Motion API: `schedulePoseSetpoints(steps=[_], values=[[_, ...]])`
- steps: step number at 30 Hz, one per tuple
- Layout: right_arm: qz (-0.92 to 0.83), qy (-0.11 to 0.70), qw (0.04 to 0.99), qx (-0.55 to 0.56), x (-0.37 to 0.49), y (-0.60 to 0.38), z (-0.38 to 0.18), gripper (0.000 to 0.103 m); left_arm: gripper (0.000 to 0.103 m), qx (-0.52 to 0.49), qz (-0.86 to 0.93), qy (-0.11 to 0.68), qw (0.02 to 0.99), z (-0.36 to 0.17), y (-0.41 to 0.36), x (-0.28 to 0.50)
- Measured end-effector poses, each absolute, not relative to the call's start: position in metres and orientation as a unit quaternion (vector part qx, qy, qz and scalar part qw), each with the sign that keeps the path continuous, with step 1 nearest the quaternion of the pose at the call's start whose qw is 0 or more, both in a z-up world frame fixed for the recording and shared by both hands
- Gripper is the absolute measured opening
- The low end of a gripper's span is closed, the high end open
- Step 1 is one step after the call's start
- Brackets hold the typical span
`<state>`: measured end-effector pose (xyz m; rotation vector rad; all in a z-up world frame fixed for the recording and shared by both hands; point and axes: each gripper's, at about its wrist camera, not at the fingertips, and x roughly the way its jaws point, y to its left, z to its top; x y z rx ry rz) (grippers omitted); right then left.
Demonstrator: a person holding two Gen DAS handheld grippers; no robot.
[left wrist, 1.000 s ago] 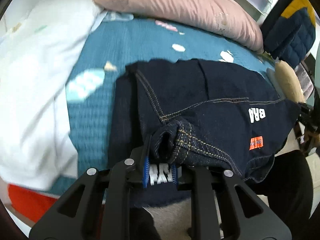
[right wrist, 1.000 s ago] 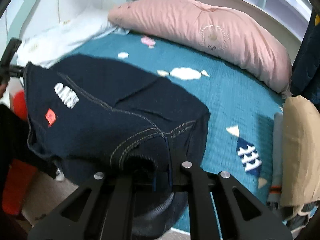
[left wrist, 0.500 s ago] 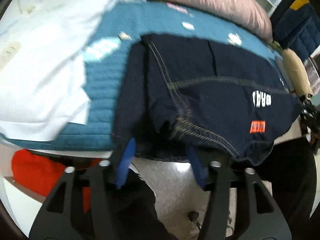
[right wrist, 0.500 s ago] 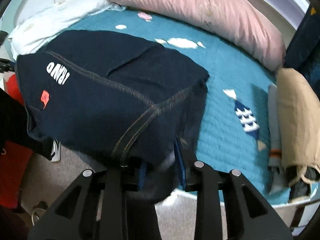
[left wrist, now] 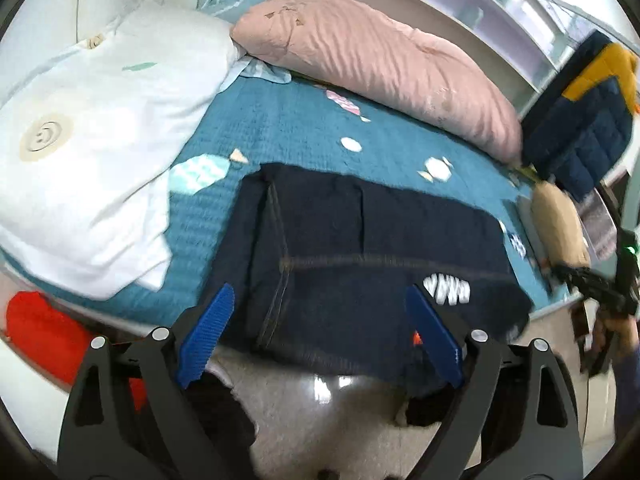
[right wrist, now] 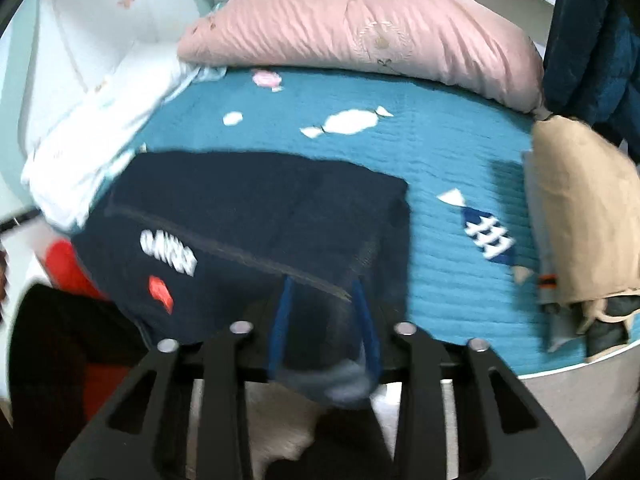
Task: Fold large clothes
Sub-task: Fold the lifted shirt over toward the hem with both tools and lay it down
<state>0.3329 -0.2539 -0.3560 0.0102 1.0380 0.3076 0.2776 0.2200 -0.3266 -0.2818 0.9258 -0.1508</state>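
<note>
A: Where's the denim (left wrist: 360, 240)?
B: Folded, on bed (left wrist: 280, 120) near front edge. Left gripper (left wrist: 320, 328) opening wide, nothing between. Right gripper (right wrist: 324, 316) narrow, closing; cloth between, grip unclear.
A: Handling?
B: Prob. heavy, thick, floppy; grab the stitched hem corners.
</note>
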Motion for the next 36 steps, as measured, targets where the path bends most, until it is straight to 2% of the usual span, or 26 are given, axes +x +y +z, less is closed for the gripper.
schedulePoseSetpoints(steps=[2,4,8,10,12,16,18,20,24,28,30,32,34,36], values=[[0.135,0.499,0.856,0.027,0.344,-0.239,-0.366,0.008,0.089,-0.159,-0.057,0.445,0.880,-0.339,0.208,0.306],[0.114,0.509,0.852,0.055,0.353,-0.228,-0.382,0.003,0.089,-0.180,-0.065,0.454,0.870,-0.354,0.192,0.329],[0.062,0.534,0.840,0.074,0.367,-0.220,-0.424,0.001,0.089,-0.131,-0.054,0.499,0.855,-0.390,0.151,0.364],[0.050,0.559,0.823,0.089,0.365,-0.225,-0.451,0.000,0.088,-0.113,-0.021,0.549,0.828,-0.423,0.149,0.372],[0.046,0.565,0.818,0.100,0.355,-0.234,-0.469,0.000,0.088,-0.135,-0.035,0.543,0.828,-0.436,0.158,0.366],[0.046,0.568,0.813,0.118,0.352,-0.241,-0.468,0.000,0.088,-0.097,-0.042,0.539,0.835,-0.437,0.152,0.354],[0.043,0.576,0.805,0.137,0.361,-0.244,-0.454,0.000,0.087,-0.113,-0.027,0.532,0.839,-0.428,0.156,0.354],[0.048,0.541,0.829,0.130,0.368,-0.241,-0.429,0.002,0.087,-0.147,-0.033,0.496,0.855,-0.408,0.159,0.356],[0.039,0.502,0.855,0.129,0.414,-0.238,-0.399,0.002,0.088,-0.118,-0.021,0.463,0.878,-0.382,0.141,0.382],[0.024,0.494,0.860,0.125,0.454,-0.237,-0.409,0.003,0.088,-0.092,-0.016,0.476,0.874,-0.393,0.115,0.407],[0.002,0.532,0.841,0.098,0.467,-0.238,-0.441,0.000,0.088,-0.052,-0.004,0.513,0.857,-0.415,0.103,0.422],[0.009,0.550,0.823,0.140,0.471,-0.252,-0.470,0.000,0.089,-0.062,-0.003,0.534,0.843,-0.434,0.104,0.430],[0.005,0.552,0.816,0.172,0.472,-0.259,-0.471,0.000,0.090,-0.081,-0.003,0.537,0.839,-0.441,0.108,0.432],[-0.010,0.548,0.824,0.144,0.470,-0.250,-0.454,0.000,0.090,-0.086,-0.002,0.538,0.839,-0.434,0.110,0.433]])
